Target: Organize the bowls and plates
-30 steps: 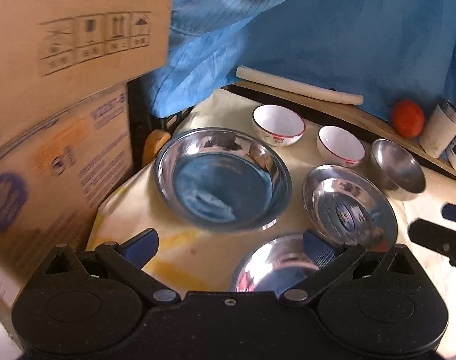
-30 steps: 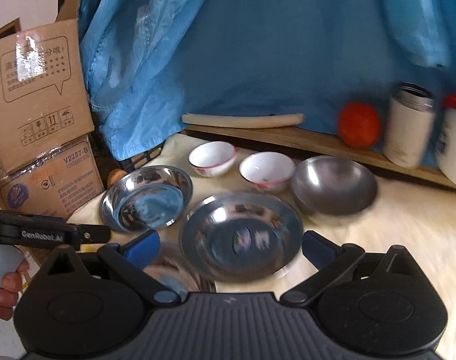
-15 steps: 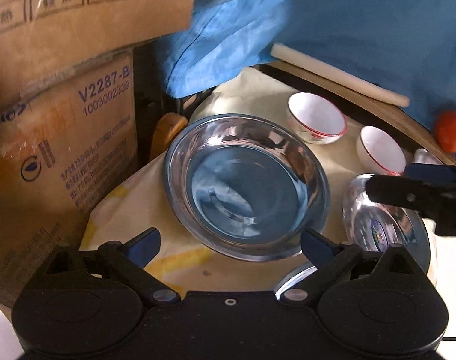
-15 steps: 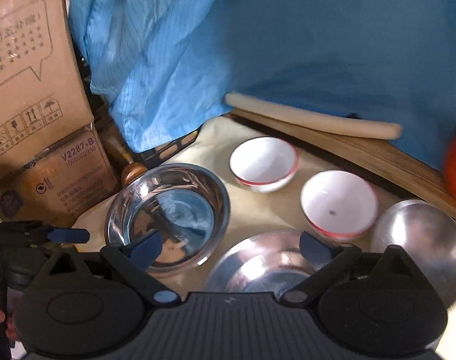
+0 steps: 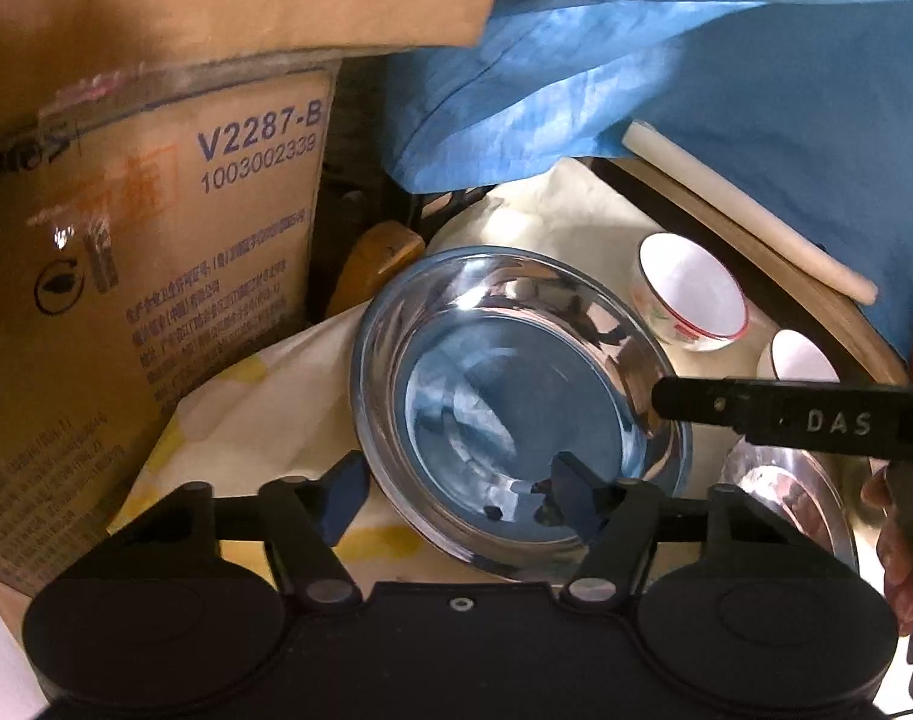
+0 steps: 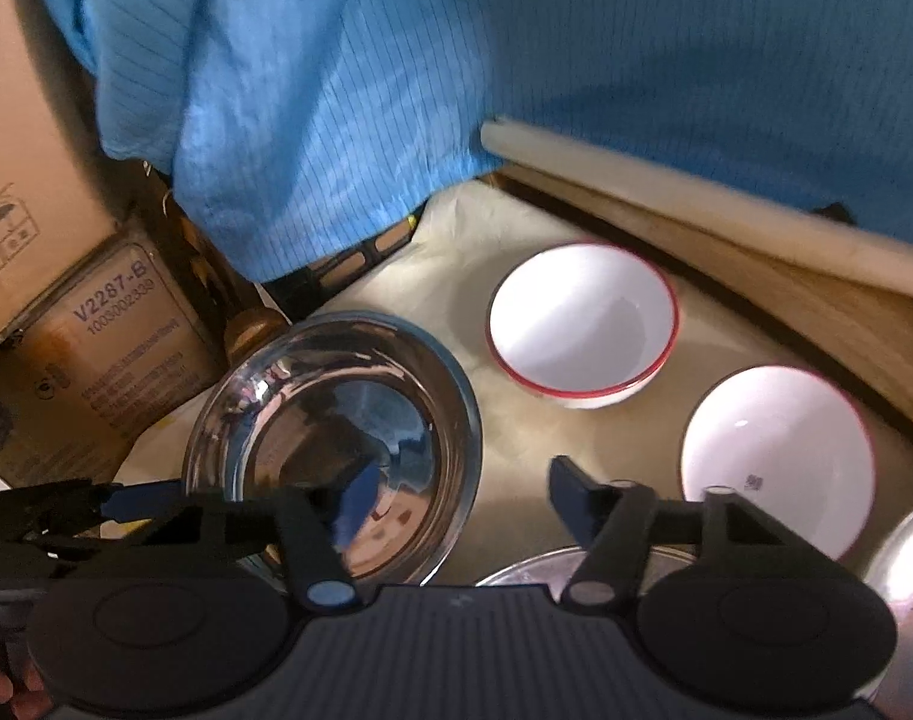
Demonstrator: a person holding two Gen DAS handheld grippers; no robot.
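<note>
Clearly, both claws are being brought onto one thing: the large steel plate, which lies at the far left corner of the surface, close to the cardboard box.

The left claw is set astride the plate's near rim, one finger outside on the cloth, the other over the well. Its jaws are closing, with the rim between them but not yet seen to be pressed.

The right claw is placed over the plate's right-hand rim, one finger above the well and the other above bare surface beside it. Its jaws are closing too, and no firm contact can be made out.

Both claws are pitched steeply downward. The left one is judged slightly better seated. The round plate has no long axis, so only the rim's line between the fingers matters.

Two white bowls stand along the far edge, to the right of the plate, and a smaller steel plate is seen nearer the front.
</note>
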